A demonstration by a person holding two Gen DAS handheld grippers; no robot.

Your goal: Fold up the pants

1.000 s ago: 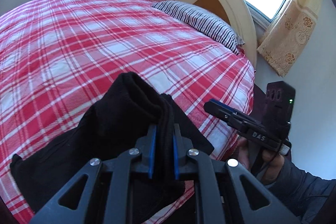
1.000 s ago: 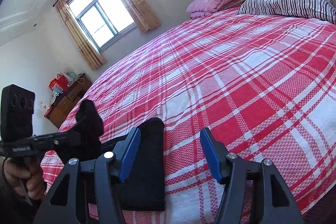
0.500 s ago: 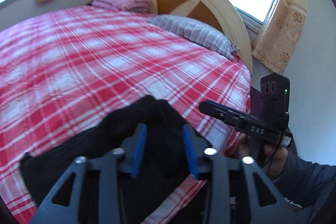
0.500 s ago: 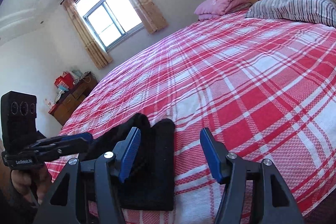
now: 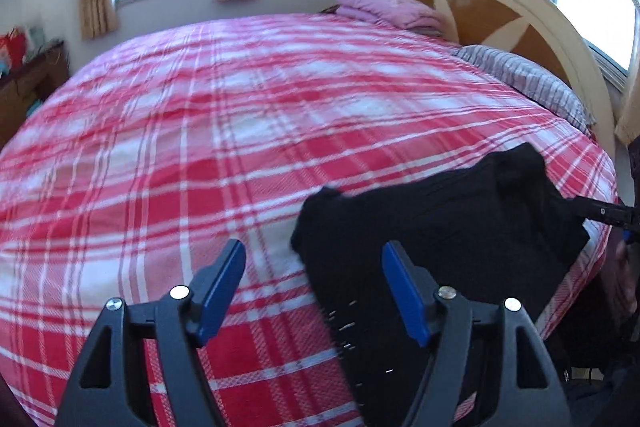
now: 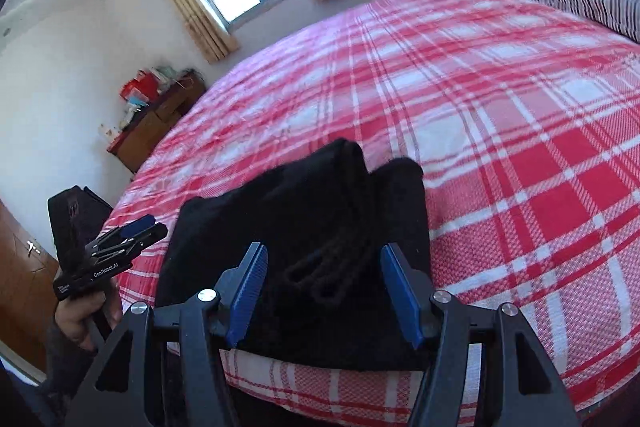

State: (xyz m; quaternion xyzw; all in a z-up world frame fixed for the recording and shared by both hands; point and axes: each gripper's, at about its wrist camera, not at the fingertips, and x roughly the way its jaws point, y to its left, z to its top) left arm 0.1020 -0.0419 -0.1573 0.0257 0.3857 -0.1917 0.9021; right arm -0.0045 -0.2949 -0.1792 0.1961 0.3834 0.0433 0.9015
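Observation:
The black pants (image 5: 432,227) lie folded in a compact bundle at the near edge of the red plaid bed (image 5: 200,147). They also show in the right wrist view (image 6: 312,227), with the drawstring on top. My left gripper (image 5: 314,291) is open and empty, hovering above the bed just left of the pants. My right gripper (image 6: 324,291) is open and empty, its fingers either side of the near end of the pants. The left gripper (image 6: 136,233) shows in the right wrist view, to the left of the pants. The right gripper's tip (image 5: 600,213) shows at the right edge of the left wrist view.
A striped pillow (image 5: 528,79) and a folded pink blanket (image 5: 388,7) lie at the wooden headboard (image 5: 500,15). A wooden cabinet (image 6: 156,119) with clutter stands by the far wall under a window. The bed's edge runs right below the pants.
My left gripper has opened, let go of the pants and swung left. The raised fold has dropped flat onto the bundle. My right gripper has stayed open and come over the pants.

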